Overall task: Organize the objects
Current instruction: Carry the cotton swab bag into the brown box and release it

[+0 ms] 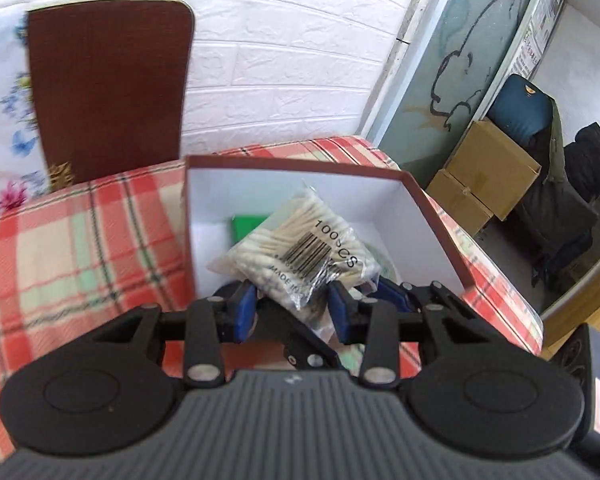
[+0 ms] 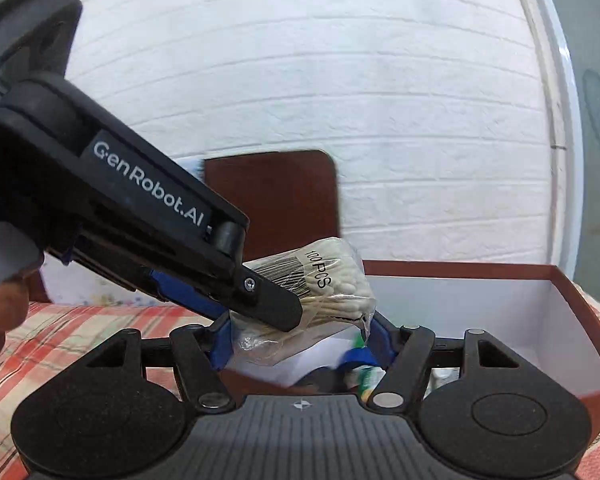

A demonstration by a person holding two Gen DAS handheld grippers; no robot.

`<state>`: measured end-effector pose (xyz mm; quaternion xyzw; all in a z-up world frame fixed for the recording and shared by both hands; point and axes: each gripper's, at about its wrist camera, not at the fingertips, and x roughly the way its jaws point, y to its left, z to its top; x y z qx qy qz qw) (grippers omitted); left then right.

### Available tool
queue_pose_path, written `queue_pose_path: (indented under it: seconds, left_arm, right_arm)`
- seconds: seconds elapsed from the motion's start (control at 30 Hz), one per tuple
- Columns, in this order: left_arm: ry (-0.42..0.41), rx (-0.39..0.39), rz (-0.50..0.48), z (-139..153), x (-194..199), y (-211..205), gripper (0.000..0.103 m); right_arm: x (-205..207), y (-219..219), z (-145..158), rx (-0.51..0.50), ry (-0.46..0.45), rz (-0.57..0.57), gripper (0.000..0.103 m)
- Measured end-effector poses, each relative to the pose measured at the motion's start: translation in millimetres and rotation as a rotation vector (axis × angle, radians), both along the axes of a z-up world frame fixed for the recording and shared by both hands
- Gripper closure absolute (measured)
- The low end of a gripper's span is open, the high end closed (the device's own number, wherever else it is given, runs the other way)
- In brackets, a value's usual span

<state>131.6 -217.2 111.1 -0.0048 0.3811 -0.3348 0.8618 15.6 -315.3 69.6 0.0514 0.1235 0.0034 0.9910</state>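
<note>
A clear bag of cotton swabs hangs over an open box that has a red-brown rim and white walls. My left gripper is shut on the bag's lower end with its blue pads. In the right wrist view the left gripper reaches in from the upper left with the bag pinched. My right gripper stands wider around the same bag, and its blue fingers press the bag's sides. The box lies just beyond. A green item lies inside it.
The box sits on a red plaid cloth. A brown chair back stands against the white brick wall behind. Cardboard boxes and a dark chair sit on the floor at right. A hand holds the left gripper.
</note>
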Motion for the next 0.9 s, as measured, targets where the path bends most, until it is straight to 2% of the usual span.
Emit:
queue_pose_path:
  seconds: [0.07,0.13,0.2,0.27,0.47,0.67,0.73,0.9]
  left_arm:
    - [-0.001,-0.006,0.014,-9,15,-12,0.059]
    - [-0.011,0.019,0.067,-10,23,-20,0.051]
    - [-0.021,0.024,0.106,-14,29,-21,0.051]
    - [-0.021,0.005,0.112,-15,28,-18,0.049]
    - [-0.031,0.037,0.144,-19,18,-11,0.048]
    - [-0.072,0.026,0.151,-11,-9,2,0.046]
    - [-0.1,0.035,0.162,-8,-21,5,0.038]
    - [-0.142,0.083,0.173,-5,-50,8,0.037]
  right_arm:
    - [18,-10,-5,-0.001,0.02,-0.025,0.034]
    - [34,-19,-14,-0.035,0.048,-0.07,0.024]
    - [38,-34,-19,-0.046,0.051,-0.136,0.024]
    - [30,-44,-22,-0.003,0.02,-0.146,0.024]
    - [15,-44,-24,0.041,-0.018,-0.205,0.024]
    - [-27,-31,-20,0.073,-0.056,-0.229,0.024]
    - [-43,-27,-18,0.084,-0.057,-0.233,0.024]
    - [-74,-28,-15,0.155,-0.032,-0.246,0.023]
